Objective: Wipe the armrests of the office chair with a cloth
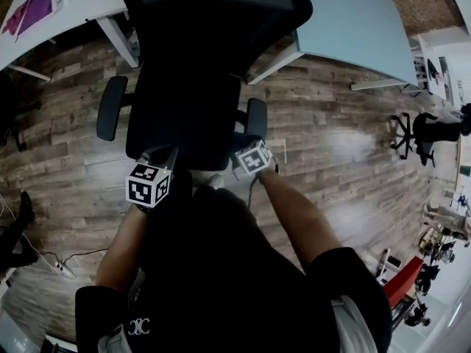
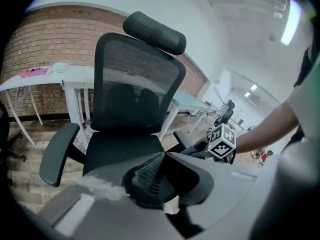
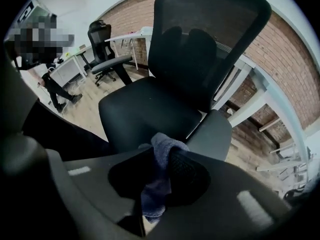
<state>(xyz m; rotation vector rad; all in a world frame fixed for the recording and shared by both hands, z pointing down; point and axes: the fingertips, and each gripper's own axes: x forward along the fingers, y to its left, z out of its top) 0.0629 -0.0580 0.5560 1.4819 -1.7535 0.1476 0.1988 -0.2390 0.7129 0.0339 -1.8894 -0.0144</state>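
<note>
While ribbed fingers (image 2: pixel 148 173) of the left gripper (image 2: pixel 162 154) meet empty, the right gripper (image 3: pixel 162 158) pinches a nubbly cloth (image 3: pixel 166 144).

I have the left gripper (image 2: pixel 162 159) held low in front of the body, its fingers (image 2: pixel 147 174) pressed together at the tips with nothing between them. The right gripper (image 3: pixel 161 156) sits near it, a little further forward, with its fingers (image 3: pixel 184 172) clamped on a bluish cloth (image 3: pixel 164 141) that pokes out past the tips and hangs down behind them. In the head view both forearms are bare and reach forward and down: the left forearm (image 1: pixel 121 245) runs almost straight ahead, and the right forearm (image 1: pixel 294 212) angles inward. Dark short sleeves cover the upper arms.
</note>
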